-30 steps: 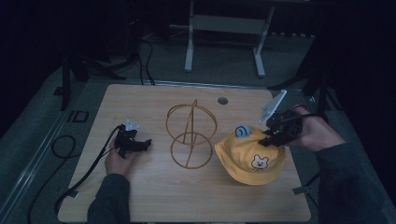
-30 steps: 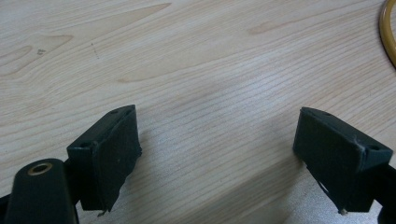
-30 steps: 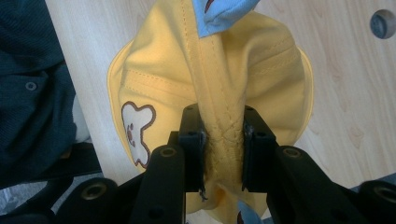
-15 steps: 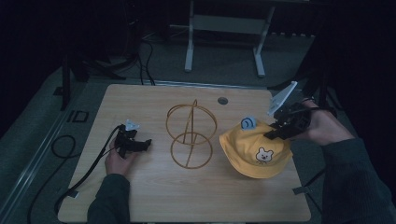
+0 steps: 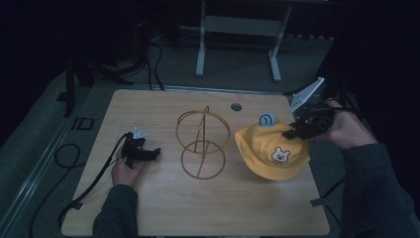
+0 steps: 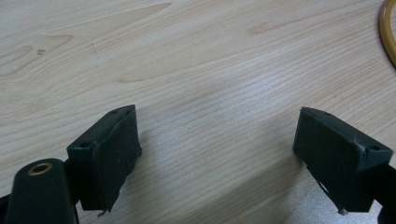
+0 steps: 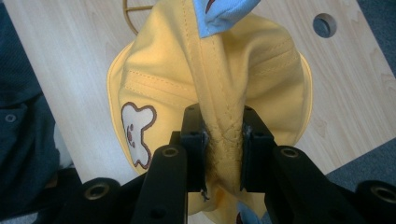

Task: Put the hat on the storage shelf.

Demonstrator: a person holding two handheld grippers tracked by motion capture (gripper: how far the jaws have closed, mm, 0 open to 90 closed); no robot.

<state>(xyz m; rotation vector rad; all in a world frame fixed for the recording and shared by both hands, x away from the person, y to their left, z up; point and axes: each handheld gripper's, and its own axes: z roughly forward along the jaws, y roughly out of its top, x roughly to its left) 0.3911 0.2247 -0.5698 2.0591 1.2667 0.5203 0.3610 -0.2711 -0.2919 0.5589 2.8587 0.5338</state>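
Note:
A yellow child's hat (image 5: 270, 148) with a bear patch and small blue ears hangs lifted off the table's right side. My right gripper (image 5: 292, 131) is shut on a pinched fold of the yellow hat's crown (image 7: 224, 140); the brim droops below it. A gold wire hat stand (image 5: 202, 144), made of two rings on a post, stands at the table's middle. My left gripper (image 5: 153, 152) rests on the wood to the left of the stand, its jaws wide open (image 6: 215, 154) with bare tabletop between them. The stand's ring edge (image 6: 388, 32) shows at the far right.
The wooden table (image 5: 148, 208) has a round cable hole (image 5: 236, 106) near its back edge. A black cable (image 5: 64, 158) trails off the left side. A metal frame (image 5: 237, 29) stands on the floor behind the table.
My right gripper has lifted the hat and carried it up and to the right, stretching its crown. The left gripper has stayed still.

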